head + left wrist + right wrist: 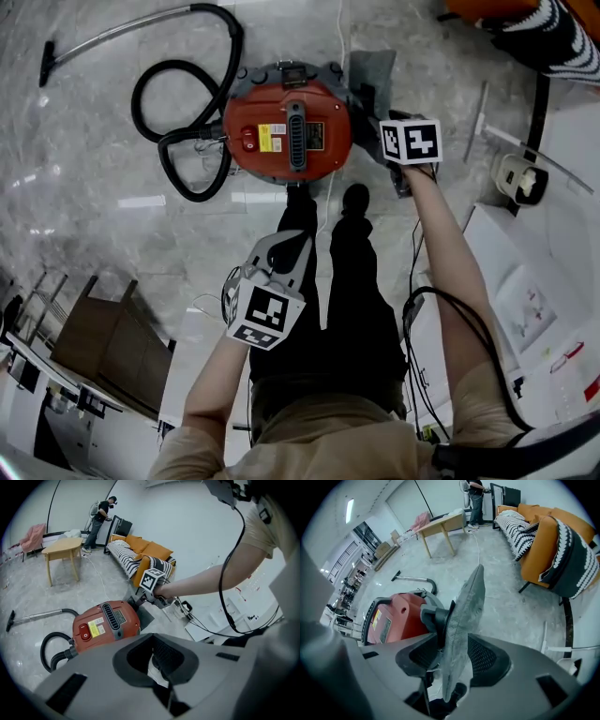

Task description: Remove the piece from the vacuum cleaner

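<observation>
Head view: red vacuum cleaner (pixel 286 131) on the floor (pixel 94 225). Grey piece (pixel 373 67) sits just right of it, with the right gripper (pixel 380 111) at it. Left gripper (pixel 295 242) is well short of the cleaner.
Left gripper view: jaws apart, empty, cleaner ahead.
Right gripper view: jaws opening, piece edge-on between them, pads off it, its dark collar against the cleaner.

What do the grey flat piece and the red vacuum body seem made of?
Grey flat piece: likely felt or non-woven fabric, matte; mottled fuzzy surface, thin edge. Red round vacuum cleaner body: probably moulded plastic, smooth semi-gloss; soft highlights.
</observation>
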A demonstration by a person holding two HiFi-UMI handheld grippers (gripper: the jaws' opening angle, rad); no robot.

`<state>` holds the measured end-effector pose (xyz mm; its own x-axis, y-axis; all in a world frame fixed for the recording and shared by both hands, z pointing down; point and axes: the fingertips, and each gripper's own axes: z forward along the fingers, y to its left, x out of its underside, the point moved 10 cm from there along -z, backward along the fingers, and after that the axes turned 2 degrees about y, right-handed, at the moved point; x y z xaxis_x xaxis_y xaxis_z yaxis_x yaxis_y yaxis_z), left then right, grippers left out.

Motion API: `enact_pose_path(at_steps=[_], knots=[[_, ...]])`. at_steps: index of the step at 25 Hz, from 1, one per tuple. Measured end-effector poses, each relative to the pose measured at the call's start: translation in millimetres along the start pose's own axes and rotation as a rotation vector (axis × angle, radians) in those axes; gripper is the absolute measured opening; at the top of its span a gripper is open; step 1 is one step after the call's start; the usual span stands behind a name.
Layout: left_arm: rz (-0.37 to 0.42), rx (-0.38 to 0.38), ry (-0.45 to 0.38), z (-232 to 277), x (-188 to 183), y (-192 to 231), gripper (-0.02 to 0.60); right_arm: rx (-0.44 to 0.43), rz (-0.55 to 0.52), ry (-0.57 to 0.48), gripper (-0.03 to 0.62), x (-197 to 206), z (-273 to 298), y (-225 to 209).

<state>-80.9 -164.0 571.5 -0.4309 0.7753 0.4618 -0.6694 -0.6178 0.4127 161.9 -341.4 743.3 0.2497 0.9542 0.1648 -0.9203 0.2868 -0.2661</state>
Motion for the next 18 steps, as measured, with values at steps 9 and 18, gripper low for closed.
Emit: enact_pose_path(at_steps=[9, 18], knots=[[-0.027, 0.0, 0.006, 10, 3, 4, -0.005, -0.012, -0.053, 0.032, 0.12, 4, 18, -14], [-0.021, 0.023, 0.004, 18, -1, 1, -0.005, -0.006, -0.102, 0.009, 0.046, 8, 18, -18]])
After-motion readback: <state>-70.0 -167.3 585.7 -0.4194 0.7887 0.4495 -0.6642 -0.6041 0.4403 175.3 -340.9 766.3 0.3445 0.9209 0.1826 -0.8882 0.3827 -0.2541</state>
